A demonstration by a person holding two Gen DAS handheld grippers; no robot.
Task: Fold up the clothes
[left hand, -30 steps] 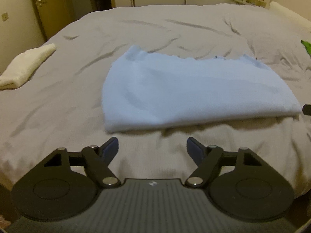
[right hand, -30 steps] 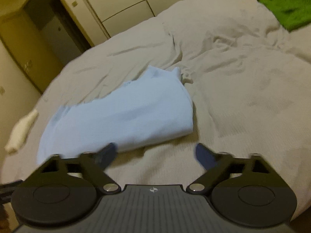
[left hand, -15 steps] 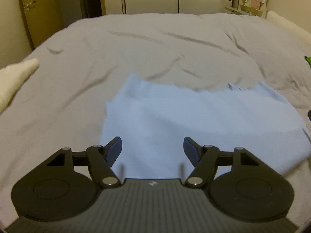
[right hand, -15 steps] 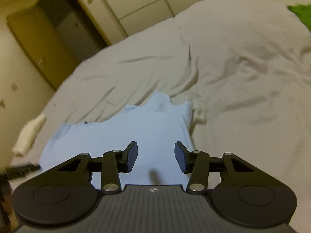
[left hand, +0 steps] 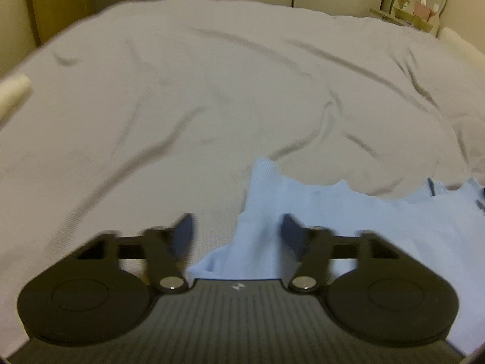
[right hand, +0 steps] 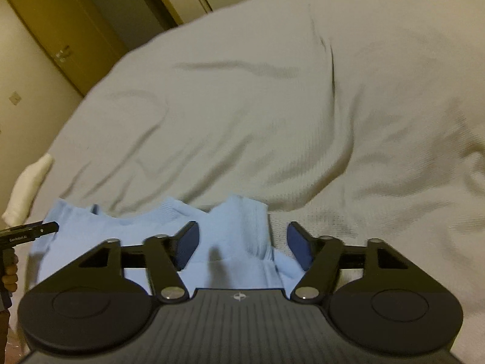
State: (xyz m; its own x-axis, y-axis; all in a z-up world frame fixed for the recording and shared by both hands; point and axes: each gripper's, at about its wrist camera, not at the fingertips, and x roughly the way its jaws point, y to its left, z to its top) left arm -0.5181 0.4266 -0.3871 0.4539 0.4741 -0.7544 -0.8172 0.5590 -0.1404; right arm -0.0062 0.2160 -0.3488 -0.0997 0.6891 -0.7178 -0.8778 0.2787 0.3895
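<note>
A folded light blue garment (left hand: 379, 230) lies on the grey bed. My left gripper (left hand: 238, 230) is open, low over the garment's left end, with the cloth's left corner between its fingers. In the right wrist view the garment (right hand: 127, 236) spreads to the left. My right gripper (right hand: 242, 239) is open over the garment's right end, with a raised fold of cloth between its fingers. The left gripper's tip (right hand: 33, 232) shows at the far left of the right wrist view.
The grey bedspread (left hand: 212, 91) is wrinkled and stretches far ahead. A rolled white cloth (left hand: 12, 94) lies at the bed's left edge; it also shows in the right wrist view (right hand: 27, 185). Wardrobe doors and a wooden door stand behind the bed.
Both grippers have moved forward and down from the near edge onto the garment's two ends. The right gripper narrowed, then opened wider again. The garment has stayed in place.
</note>
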